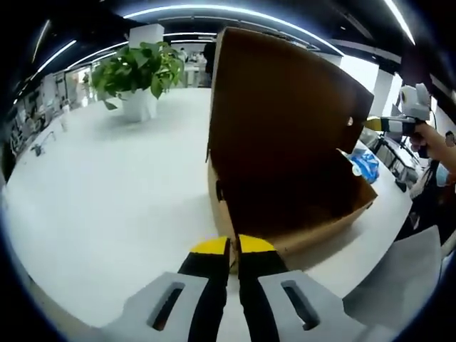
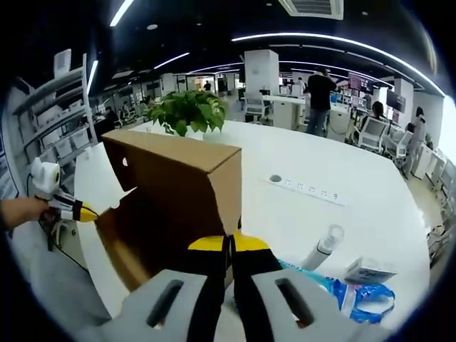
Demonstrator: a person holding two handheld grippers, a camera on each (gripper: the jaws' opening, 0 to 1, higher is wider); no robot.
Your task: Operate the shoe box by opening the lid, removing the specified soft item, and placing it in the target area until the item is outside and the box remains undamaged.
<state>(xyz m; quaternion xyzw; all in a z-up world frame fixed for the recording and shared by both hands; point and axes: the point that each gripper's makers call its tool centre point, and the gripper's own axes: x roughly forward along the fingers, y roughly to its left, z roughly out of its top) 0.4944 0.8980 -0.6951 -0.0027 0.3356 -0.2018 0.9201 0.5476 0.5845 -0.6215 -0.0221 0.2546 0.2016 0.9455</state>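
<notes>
The open brown shoe box [image 1: 285, 142] is plain matt corrugated cardboard, smooth-faced with raw edges. It stands on a white table [image 1: 107, 206] with a smooth, faintly glossy top. At lower right of the right gripper view lies a crinkled, shiny blue-and-clear plastic bag [image 2: 356, 296].

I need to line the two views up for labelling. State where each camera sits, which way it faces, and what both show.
Left gripper view: rides on the left hand-held gripper, which is shut at the edge of the open cardboard box on the white table; a person's hand holds the right hand-held gripper at the far right.
Right gripper view: rides on the right hand-held gripper, shut against the box's opposite side; a hand holds the left hand-held gripper at the far left.
Shared: box, table, potted plant.
</notes>
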